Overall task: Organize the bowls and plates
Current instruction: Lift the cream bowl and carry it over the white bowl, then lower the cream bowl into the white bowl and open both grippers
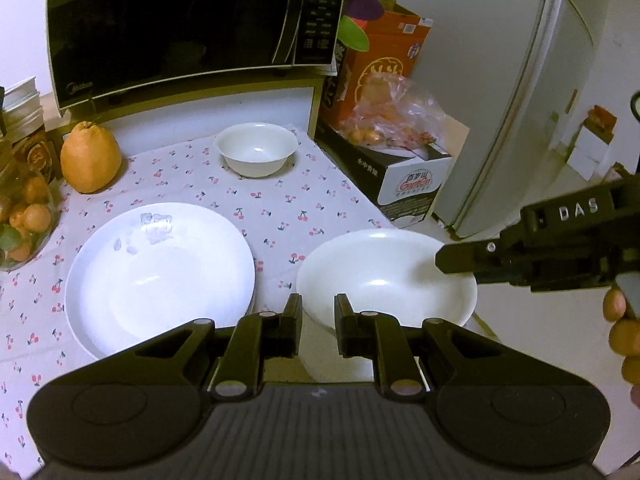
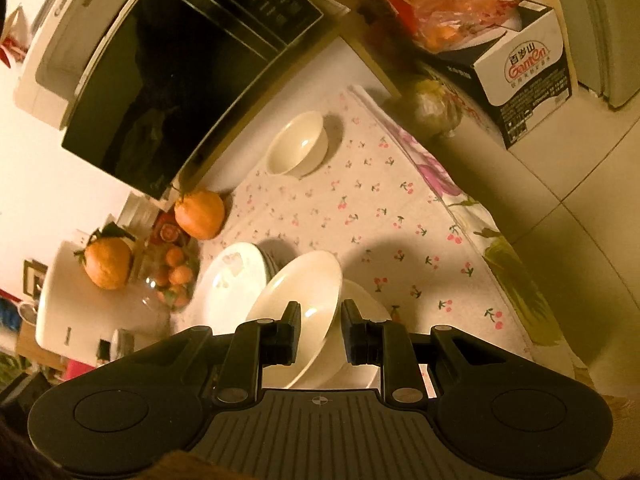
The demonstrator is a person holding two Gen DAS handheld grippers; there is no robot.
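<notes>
Left hand-held gripper (image 1: 318,312) clamps near rim of bowl (image 1: 384,276); plate (image 1: 160,276) beside.

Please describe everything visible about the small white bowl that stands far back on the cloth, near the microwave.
The small bowl is plain white and glossy and looks ceramic, with a round flared rim and a narrower base. It stands upright and looks empty; a light glint shows inside. It rests on the cherry-print cloth, near its back edge, just in front of the microwave. Only the cloth touches it; the orange fruit to its left stands apart.
</notes>
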